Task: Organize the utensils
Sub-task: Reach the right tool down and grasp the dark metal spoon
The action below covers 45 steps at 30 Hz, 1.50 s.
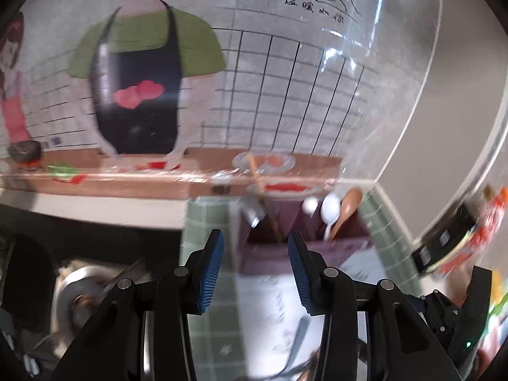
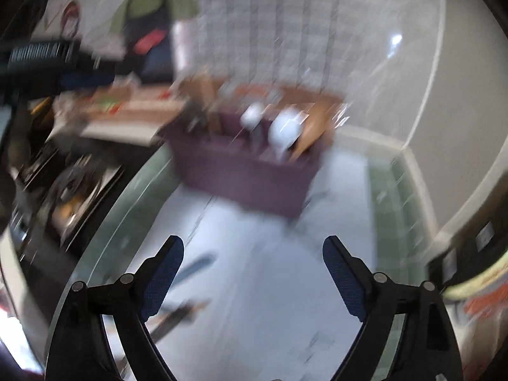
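Left gripper [image 1: 255,238] is seen at lower centre of the left wrist view, blue pads [image 1: 211,273] held moderately apart with nothing between them. Just beyond the tips, at centre frame, a purple utensil holder [image 1: 270,255] stands on a white sheet [image 1: 270,311] over the green-tiled surface [image 1: 209,222]. White spoons [image 1: 328,208] and a wooden spoon [image 1: 346,211] are seen upright in its right compartment; a wooden stick [image 1: 258,184] and a metal-ended handle [image 1: 252,212] in its left one. A blurred grey utensil [image 1: 297,339] lies on the sheet at lower centre.

Right wrist view, heavily blurred: right gripper [image 2: 254,247] is spread wide and empty at bottom centre. The holder [image 2: 244,171] sits well ahead, upper centre. Dark utensils [image 2: 177,314] lie on the sheet beside the left pad [image 2: 162,281]; their type cannot be told.
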### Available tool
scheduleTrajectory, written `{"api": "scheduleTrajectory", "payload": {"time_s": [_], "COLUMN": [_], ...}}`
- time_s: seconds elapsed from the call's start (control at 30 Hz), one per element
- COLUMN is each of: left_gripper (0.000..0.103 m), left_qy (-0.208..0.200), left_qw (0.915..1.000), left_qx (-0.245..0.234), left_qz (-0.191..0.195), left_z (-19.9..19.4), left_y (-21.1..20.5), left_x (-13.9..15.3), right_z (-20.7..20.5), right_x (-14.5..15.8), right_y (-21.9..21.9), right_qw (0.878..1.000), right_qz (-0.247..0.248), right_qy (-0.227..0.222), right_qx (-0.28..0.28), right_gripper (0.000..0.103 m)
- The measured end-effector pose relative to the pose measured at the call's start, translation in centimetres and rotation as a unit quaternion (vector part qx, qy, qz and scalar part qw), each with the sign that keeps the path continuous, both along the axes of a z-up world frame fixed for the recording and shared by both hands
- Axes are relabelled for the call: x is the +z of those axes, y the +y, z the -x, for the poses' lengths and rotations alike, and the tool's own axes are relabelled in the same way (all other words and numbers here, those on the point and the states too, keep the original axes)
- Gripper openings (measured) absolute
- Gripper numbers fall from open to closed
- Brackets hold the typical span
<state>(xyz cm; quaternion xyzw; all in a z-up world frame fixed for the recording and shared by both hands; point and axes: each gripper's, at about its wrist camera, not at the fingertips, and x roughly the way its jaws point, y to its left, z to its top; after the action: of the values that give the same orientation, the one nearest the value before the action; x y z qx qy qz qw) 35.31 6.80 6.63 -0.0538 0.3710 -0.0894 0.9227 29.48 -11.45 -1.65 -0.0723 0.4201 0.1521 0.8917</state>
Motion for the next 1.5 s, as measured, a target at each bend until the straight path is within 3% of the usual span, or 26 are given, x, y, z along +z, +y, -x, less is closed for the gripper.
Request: {"api": "scheduleTrajectory", "payload": {"time_s": [0.17, 0.37, 0.53, 0.63, 0.77, 0.9, 1.07, 1.17, 1.27, 1.3, 1.37, 1.43, 1.5], "left_gripper": [0.043, 0.043, 0.043, 0.043, 0.043, 0.043, 0.043, 0.043, 0.043, 0.043, 0.043, 0.043, 0.043], "left_qy": [0.041, 0.083, 0.100, 0.112, 0.120, 0.132, 0.154, 0.161, 0.162, 0.161, 0.159, 0.159, 0.160], "left_qw": [0.9991, 0.9960, 0.9919, 0.9908, 0.9913, 0.9911, 0.9862, 0.9848, 0.9846, 0.9847, 0.9848, 0.9846, 0.9844], "left_qx": [0.003, 0.033, 0.073, 0.071, 0.047, 0.002, -0.061, -0.066, -0.066, -0.066, -0.068, -0.070, -0.073], "left_qz": [-0.014, -0.004, 0.027, 0.029, 0.024, 0.014, -0.007, -0.006, -0.008, -0.010, -0.012, -0.014, -0.014], "left_z": [4.2, 7.7, 9.2, 9.5, 9.9, 10.1, 10.8, 11.1, 11.3, 11.4, 11.8, 12.0, 12.4], "left_y": [1.4, 3.9, 5.6, 5.3, 4.1, 1.6, -1.7, -2.1, -2.0, -1.9, -1.7, -1.5, -1.2], "left_x": [-2.7, -6.9, -9.2, -9.9, -10.6, -11.9, -13.6, -13.9, -13.9, -13.8, -13.7, -13.7, -13.9], "right_z": [3.6, 7.9, 8.8, 9.0, 9.2, 8.5, 7.2, 7.0, 6.4, 5.9, 5.2, 4.9, 4.7], "right_x": [-2.9, -4.7, -6.5, -7.4, -7.5, -7.5, -7.1, -6.5, -6.8, -7.1, -7.2, -7.1, -7.1], "right_y": [2.2, 5.5, 8.4, 8.9, 6.7, 2.1, -3.1, -3.8, -2.2, -1.5, -0.3, 0.4, 0.9], "right_qw": [0.997, 0.991, 0.989, 0.990, 0.990, 0.993, 0.993, 0.995, 0.995, 0.995, 0.995, 0.995, 0.994], "right_qz": [-0.024, -0.009, 0.016, 0.050, 0.079, 0.082, 0.063, 0.029, 0.016, 0.016, 0.022, 0.022, 0.033], "right_qy": [0.059, 0.087, 0.093, 0.085, 0.077, 0.079, 0.091, 0.091, 0.094, 0.099, 0.094, 0.096, 0.096], "right_qx": [0.042, 0.101, 0.111, 0.104, 0.089, 0.037, -0.033, -0.026, 0.002, 0.009, 0.014, 0.020, 0.026], "right_gripper": [0.088, 0.088, 0.088, 0.087, 0.086, 0.086, 0.086, 0.082, 0.064, 0.052, 0.049, 0.033, 0.026]}}
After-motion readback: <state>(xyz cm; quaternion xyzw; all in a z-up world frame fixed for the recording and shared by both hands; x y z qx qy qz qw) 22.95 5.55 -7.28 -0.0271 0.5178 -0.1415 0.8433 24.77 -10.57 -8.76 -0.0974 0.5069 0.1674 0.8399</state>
